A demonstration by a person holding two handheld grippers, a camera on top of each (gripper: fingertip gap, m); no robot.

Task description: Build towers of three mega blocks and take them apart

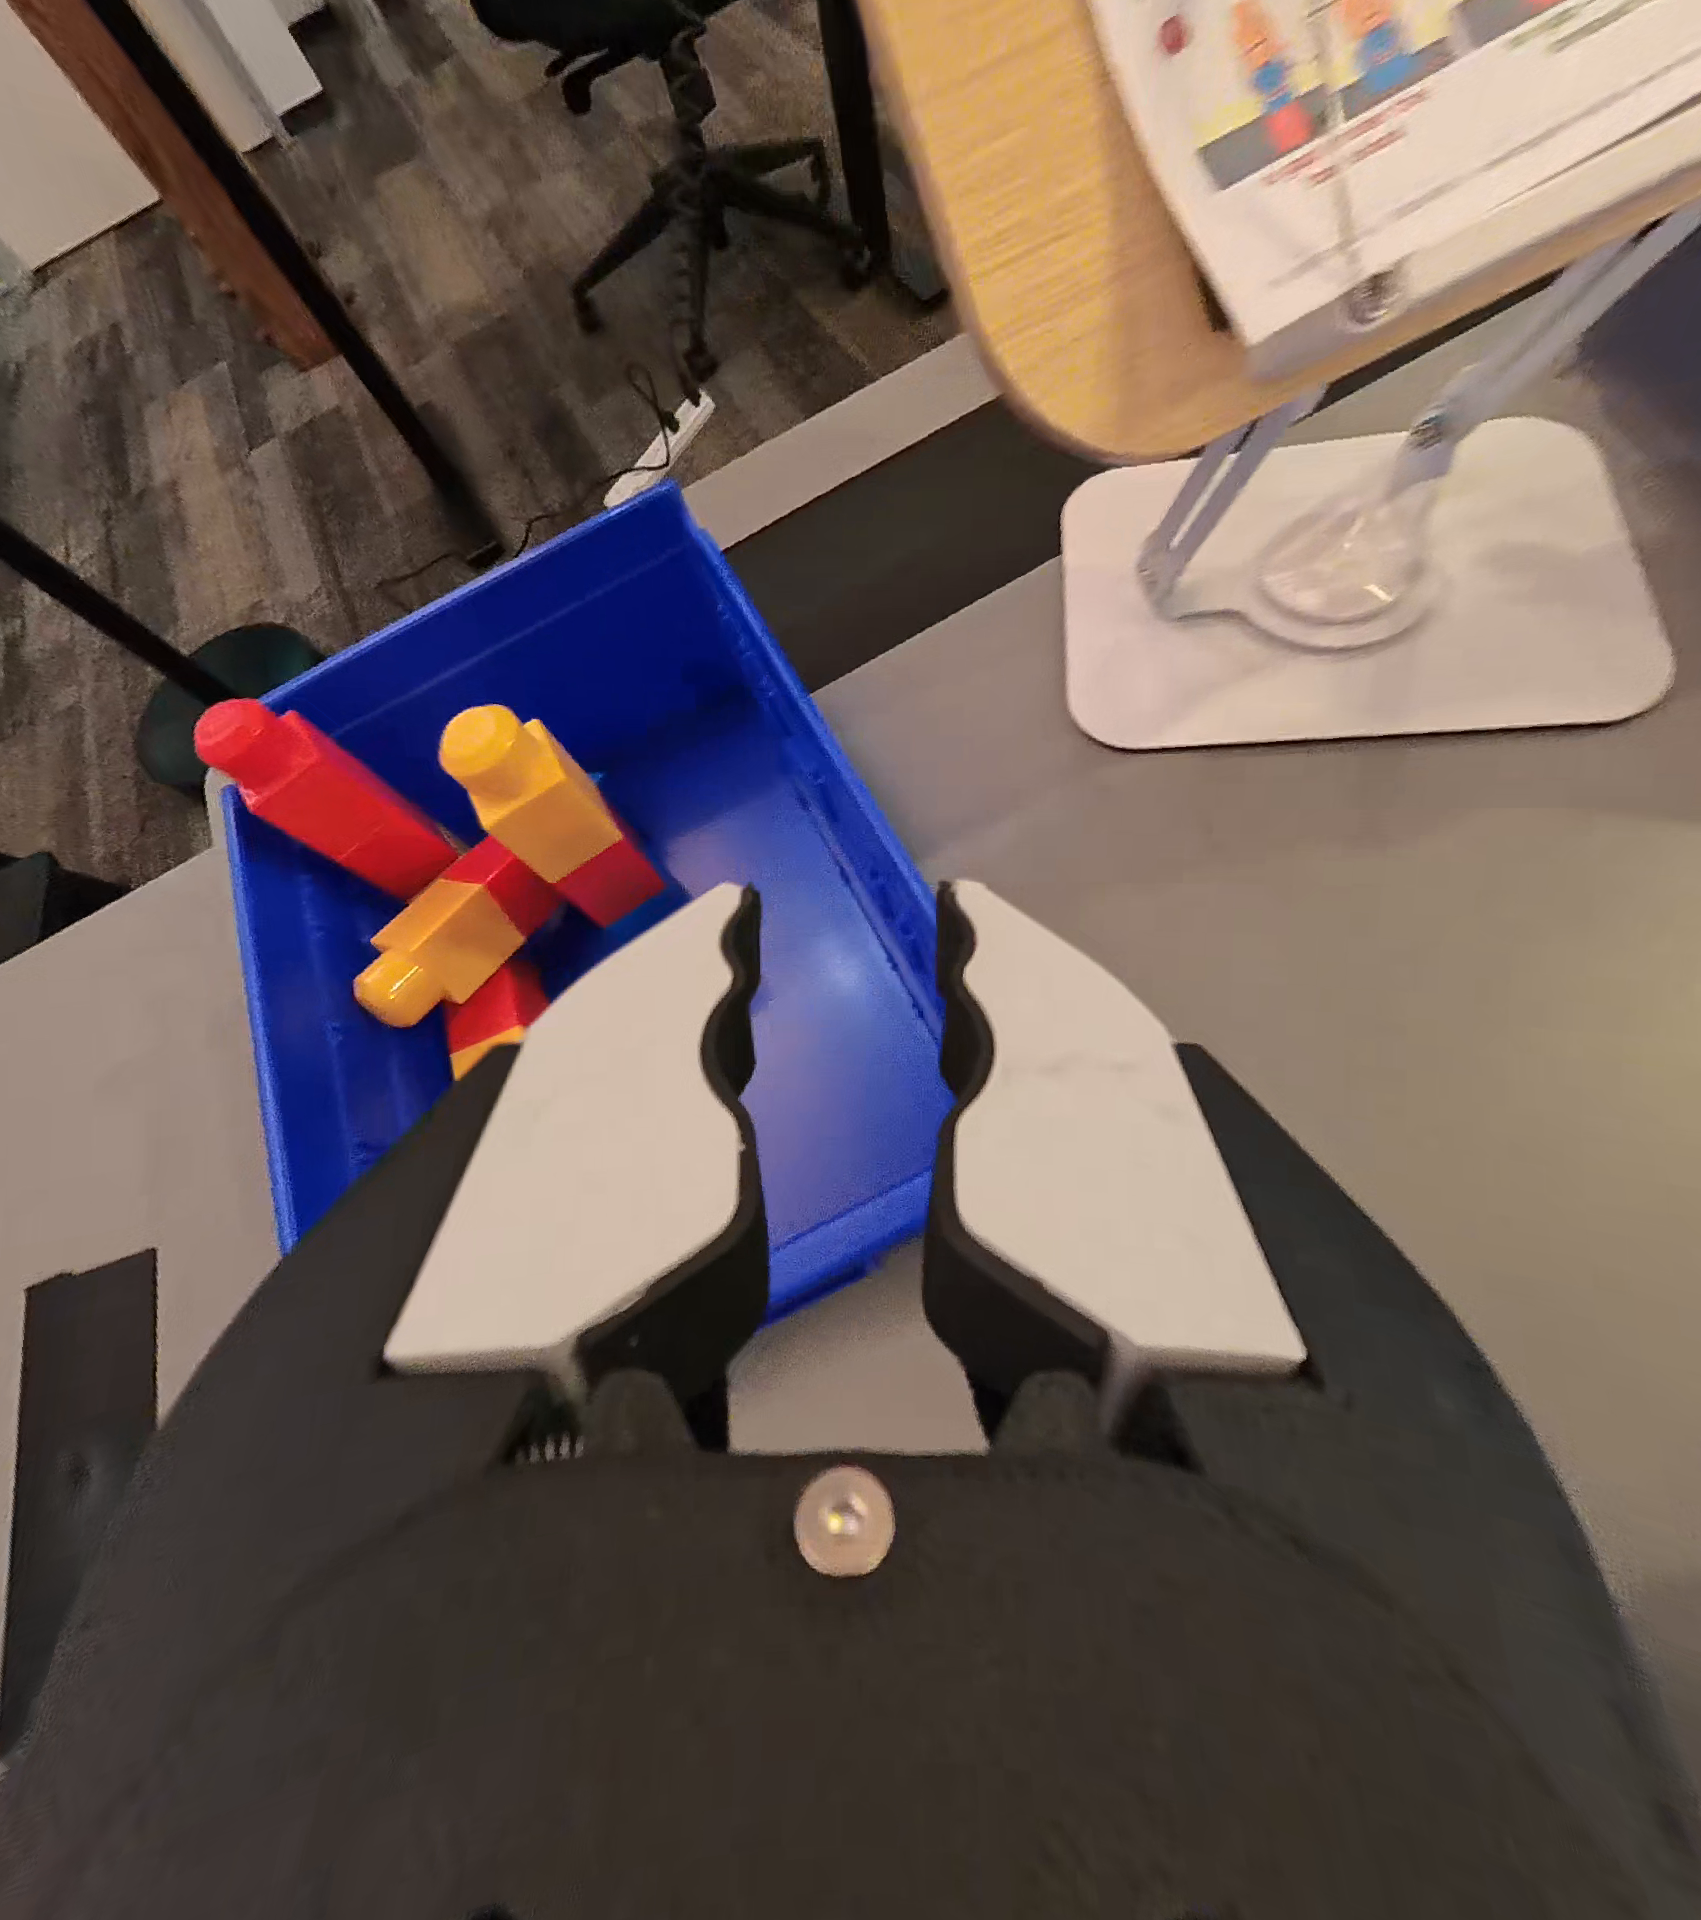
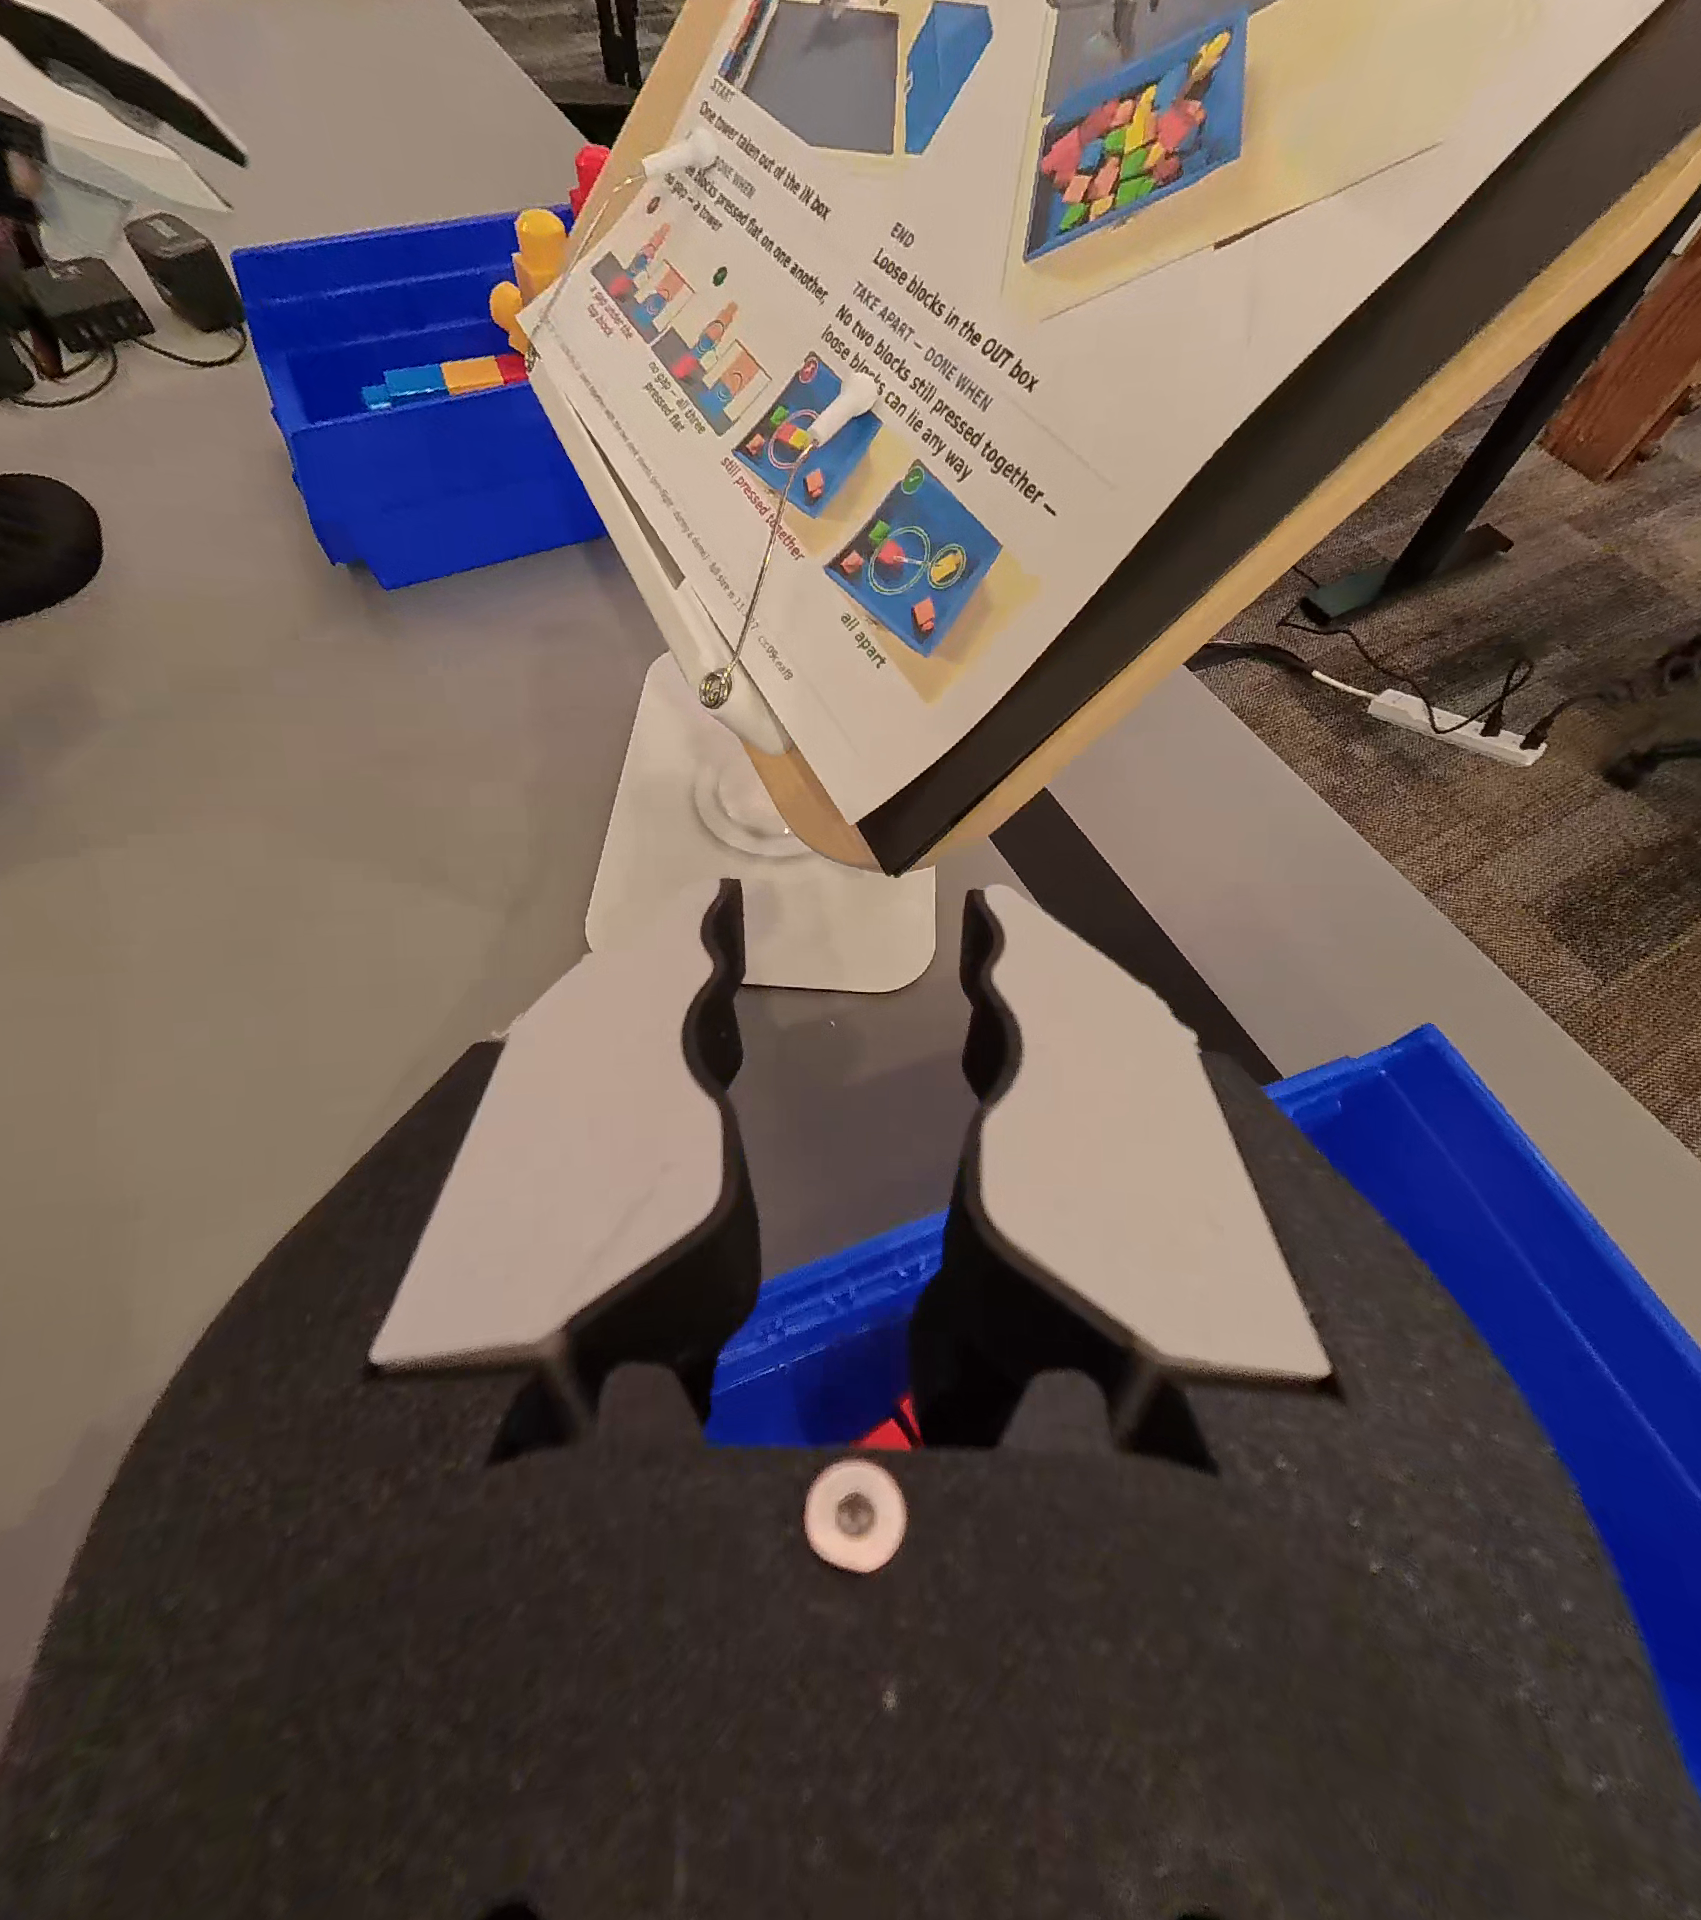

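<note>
At far left, red and yellow block towers [image 1: 472,873] are seen piled crosswise in the blue bin [image 1: 617,644] — the left gripper [image 1: 841,935] is held above the bin's bare half, jaws apart and empty. Farther right, the right gripper [image 2: 851,935] is poised over a second blue bin [image 2: 1552,1299], jaws likewise apart, nothing held. The blocks are judged light, rigid, slick plastic — best pinched across flat side faces, not the studs.
</note>
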